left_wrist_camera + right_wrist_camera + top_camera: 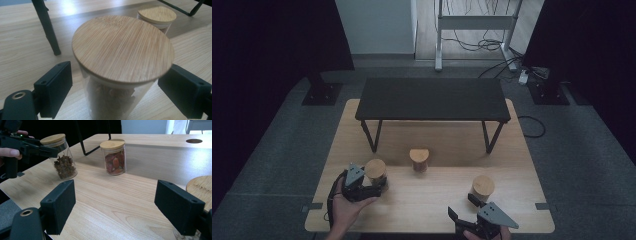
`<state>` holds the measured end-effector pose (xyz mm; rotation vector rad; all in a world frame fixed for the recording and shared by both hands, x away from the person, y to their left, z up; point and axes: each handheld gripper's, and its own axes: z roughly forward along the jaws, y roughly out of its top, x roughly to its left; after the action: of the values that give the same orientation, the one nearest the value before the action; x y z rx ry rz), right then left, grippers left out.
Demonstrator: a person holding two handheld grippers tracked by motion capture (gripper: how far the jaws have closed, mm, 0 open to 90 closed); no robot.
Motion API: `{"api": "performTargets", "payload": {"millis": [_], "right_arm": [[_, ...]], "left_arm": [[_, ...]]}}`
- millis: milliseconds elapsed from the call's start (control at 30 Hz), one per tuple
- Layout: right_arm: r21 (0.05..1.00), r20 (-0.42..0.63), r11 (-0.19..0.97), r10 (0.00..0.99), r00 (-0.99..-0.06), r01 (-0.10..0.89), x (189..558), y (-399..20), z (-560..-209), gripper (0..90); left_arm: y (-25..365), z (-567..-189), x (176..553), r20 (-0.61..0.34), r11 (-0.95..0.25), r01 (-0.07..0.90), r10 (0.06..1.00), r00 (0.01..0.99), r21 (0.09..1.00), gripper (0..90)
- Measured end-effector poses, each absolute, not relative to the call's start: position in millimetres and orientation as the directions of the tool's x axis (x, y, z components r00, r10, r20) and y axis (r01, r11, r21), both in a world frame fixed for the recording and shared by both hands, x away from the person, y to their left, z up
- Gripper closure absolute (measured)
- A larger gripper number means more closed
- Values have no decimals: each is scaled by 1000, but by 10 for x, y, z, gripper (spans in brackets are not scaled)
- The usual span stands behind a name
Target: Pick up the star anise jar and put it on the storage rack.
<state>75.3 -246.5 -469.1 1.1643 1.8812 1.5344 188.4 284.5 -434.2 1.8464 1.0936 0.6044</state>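
Two wide jaws of the left gripper [110,90] are straddling the jar [117,75] nearest the rack [432,99], needing closing next.

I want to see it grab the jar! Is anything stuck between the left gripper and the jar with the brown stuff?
No. The left gripper already has its open fingers on either side of the jar, with nothing else between them.
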Motion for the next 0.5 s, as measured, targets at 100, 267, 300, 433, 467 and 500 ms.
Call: {"api": "performTargets", "payload": {"millis": [100, 267, 300, 433, 467, 500], "right_arm": [[944, 164, 29, 822, -545, 328, 754, -2464, -4692, 167], [943, 165, 29, 823, -543, 331, 757, -2460, -4697, 167], [943, 165, 30, 823, -543, 331, 757, -2459, -4699, 167], [943, 165, 31, 821, -546, 331, 762, -2458, -4708, 168], [943, 165, 31, 821, -546, 331, 762, -2458, -4708, 168], [943, 165, 31, 821, -547, 331, 763, -2457, -4711, 168]], "left_arm": [[2828, -4349, 1910, -21, -230, 440, 869, 494, 868, 119], [2802, -4371, 1950, -14, -236, 441, 870, 493, 866, 122], [2800, -4380, 1951, -14, -236, 441, 870, 492, 866, 126], [2816, -4434, 1965, -22, -239, 449, 864, 502, 861, 195], [2816, -4434, 1965, -22, -239, 449, 864, 502, 861, 225], [2819, -4462, 1963, -22, -237, 448, 865, 501, 862, 244]]}}
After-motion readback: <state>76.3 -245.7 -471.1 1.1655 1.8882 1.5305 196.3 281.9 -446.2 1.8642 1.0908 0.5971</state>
